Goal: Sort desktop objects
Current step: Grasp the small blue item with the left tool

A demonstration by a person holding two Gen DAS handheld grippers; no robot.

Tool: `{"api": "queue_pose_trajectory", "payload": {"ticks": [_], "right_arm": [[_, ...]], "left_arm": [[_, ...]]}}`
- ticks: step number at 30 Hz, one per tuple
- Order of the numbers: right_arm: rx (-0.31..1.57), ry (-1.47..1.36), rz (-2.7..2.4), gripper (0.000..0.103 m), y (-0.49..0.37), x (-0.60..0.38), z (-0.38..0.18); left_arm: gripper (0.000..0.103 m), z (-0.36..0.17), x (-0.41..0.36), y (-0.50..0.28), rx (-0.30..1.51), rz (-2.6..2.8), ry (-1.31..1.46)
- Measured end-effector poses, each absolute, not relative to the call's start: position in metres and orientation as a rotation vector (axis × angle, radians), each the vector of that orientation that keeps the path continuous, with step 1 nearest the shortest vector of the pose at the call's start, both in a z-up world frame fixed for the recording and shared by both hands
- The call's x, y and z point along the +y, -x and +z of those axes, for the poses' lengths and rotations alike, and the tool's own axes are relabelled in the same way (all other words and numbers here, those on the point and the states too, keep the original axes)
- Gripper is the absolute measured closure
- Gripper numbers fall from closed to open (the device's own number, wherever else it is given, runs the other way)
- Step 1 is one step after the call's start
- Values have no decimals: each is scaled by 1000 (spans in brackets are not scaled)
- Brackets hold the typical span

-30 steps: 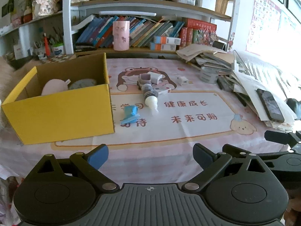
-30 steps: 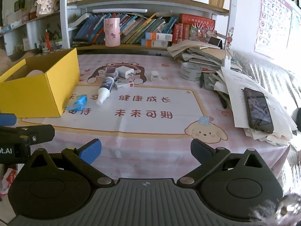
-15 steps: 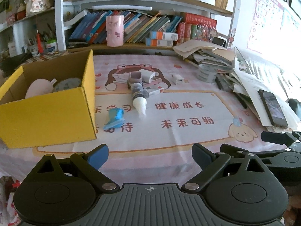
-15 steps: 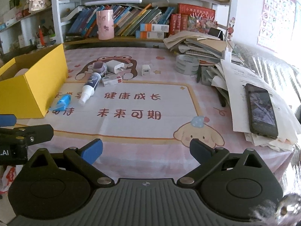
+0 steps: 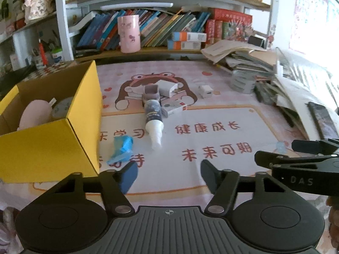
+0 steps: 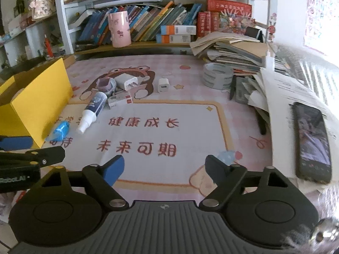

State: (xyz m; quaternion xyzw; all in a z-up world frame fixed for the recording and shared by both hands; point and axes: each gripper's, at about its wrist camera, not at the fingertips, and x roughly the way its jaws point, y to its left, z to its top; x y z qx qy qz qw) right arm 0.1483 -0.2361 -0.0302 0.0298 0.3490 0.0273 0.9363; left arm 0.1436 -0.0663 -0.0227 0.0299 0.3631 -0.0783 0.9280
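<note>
A yellow box (image 5: 53, 146) stands at the left of the pink mat, holding a pink thing and a grey thing. On the mat lie a blue wrapper (image 5: 121, 148), a spray bottle (image 5: 153, 116), a white charger (image 5: 168, 87), a small white plug (image 5: 205, 91) and a small carton (image 5: 173, 106). My left gripper (image 5: 168, 175) hovers over the mat's near edge, short of the wrapper, jaws closing with nothing between them. My right gripper (image 6: 164, 169) hangs over the mat's near middle, jaws also closing on nothing. The bottle (image 6: 93, 108) and wrapper (image 6: 60, 129) lie ahead to its left.
A heap of papers and books (image 6: 233, 50) fills the right side, with a tape roll (image 6: 216, 75) and a black phone (image 6: 312, 139) on it. A shelf with books and a pink cup (image 5: 128, 33) runs along the back.
Both grippers have moved forward over the desk, so the objects look closer. The jaws of both have narrowed, the left more than the right.
</note>
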Motion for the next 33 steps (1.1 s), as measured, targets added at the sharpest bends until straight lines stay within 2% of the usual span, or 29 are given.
{"api": "queue_pose_trajectory", "payload": {"ticks": [5,7,23,30,33], "right_arm": [[710,-69,107,29,-163,-237,-30],[707,-72,122,29,-168,-238,-30],[700,-48,222,29,-203,-241,-32],[728,-52,249,29,-214,-247,-37],[734,-49,269,29,-216,-246,-38]], "left_arm": [[68,-27,-69,-161,738,-88,-115],[73,-29,-68,-168,735,-49,-129],[73,-64,-65,-235,855,197,-165],[68,-70,-65,-244,871,230,-172],[62,-71,-68,-248,882,235,-177]]}}
